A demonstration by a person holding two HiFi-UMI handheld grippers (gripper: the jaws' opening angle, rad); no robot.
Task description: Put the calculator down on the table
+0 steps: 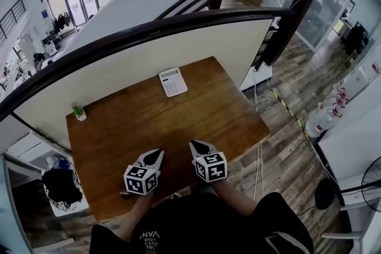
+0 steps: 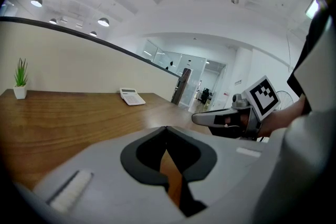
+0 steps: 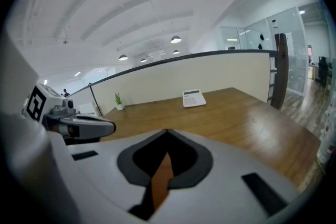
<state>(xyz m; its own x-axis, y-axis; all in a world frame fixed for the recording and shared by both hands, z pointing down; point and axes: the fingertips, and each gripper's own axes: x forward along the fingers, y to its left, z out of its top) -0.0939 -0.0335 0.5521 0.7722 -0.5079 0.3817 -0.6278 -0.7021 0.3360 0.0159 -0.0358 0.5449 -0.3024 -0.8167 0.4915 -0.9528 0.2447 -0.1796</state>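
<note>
— Where is the calculator (image 1: 173, 81)?

— It lies flat on the wooden table (image 1: 196, 122), keys up, near the far edge and a little right of the middle. The beige partition (image 1: 178, 53) with the dark rail runs just behind it.

— And the left gripper (image 1: 158, 153)?

— It hovers over the near edge of the table, well apart from the calculator and pointing toward it. Its jaws are pressed together at the tips. Only the brown tabletop shows through the gap below the tips, so it grasps nothing.

— The right gripper (image 1: 193, 144)?

— It is just beside the left one, over the same near edge, and tilted down the same way. Its jaws are also closed tip to tip, with nothing between them.

— Does anything else stand on the table?

— A small potted plant (image 1: 78, 110) in a white pot stands at the far left corner, well apart from the calculator and from both grippers.
</note>
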